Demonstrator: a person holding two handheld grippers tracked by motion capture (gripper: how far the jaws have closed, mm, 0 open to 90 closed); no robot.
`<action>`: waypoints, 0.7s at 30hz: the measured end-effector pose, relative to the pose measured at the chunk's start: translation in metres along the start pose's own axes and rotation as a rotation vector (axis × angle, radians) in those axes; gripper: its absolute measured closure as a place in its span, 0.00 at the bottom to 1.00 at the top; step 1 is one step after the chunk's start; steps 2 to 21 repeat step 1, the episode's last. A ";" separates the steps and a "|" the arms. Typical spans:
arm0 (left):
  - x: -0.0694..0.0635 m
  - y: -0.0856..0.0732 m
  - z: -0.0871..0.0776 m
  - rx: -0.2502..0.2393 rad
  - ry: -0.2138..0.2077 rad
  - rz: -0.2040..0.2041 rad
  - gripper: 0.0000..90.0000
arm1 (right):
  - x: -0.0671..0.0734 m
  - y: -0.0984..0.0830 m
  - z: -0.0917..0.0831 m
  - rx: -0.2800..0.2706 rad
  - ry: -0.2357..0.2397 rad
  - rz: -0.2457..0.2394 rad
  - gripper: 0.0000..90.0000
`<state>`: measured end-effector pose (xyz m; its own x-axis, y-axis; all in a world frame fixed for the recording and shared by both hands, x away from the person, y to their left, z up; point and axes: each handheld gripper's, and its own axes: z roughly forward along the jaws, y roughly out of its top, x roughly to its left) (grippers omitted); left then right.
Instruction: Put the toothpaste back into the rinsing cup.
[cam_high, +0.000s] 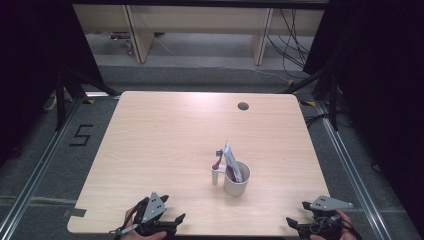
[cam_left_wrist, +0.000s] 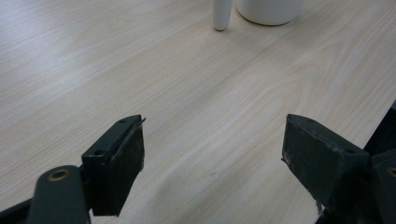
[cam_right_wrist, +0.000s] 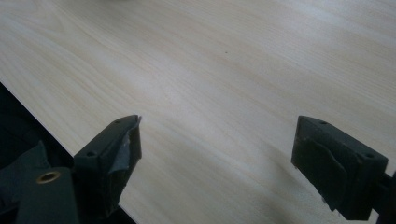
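a white cup holding a tube and a toothbrush stands on the wooden surface, well ahead of both grippers. the left gripper and right gripper rest at the near edge, jaws spread wide, grasping nothing.

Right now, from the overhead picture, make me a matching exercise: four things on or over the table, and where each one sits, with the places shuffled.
Things:
1. white cup
2. left tongs
3. right tongs
4. round cable hole

Places:
A. near edge of the table, at its right corner
B. far side of the table, right of centre
C. near edge of the table, left of centre
D. right of centre, nearer the person than the middle, holding a tube and a toothbrush

Pairs: 1-D, 2-C, 3-A, 4-B
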<state>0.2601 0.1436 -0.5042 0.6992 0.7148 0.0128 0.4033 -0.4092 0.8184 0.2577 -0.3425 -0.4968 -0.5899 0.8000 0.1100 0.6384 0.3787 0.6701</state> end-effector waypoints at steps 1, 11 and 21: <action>0.002 0.000 0.000 0.002 0.001 0.026 0.23 | 0.000 0.000 0.000 0.000 0.001 0.001 0.18; 0.002 0.000 0.000 0.002 0.001 0.026 0.23 | 0.000 0.000 0.000 0.000 0.001 0.001 0.18; 0.002 0.000 0.000 0.002 0.001 0.026 0.23 | 0.000 0.000 0.000 0.000 0.001 0.001 0.18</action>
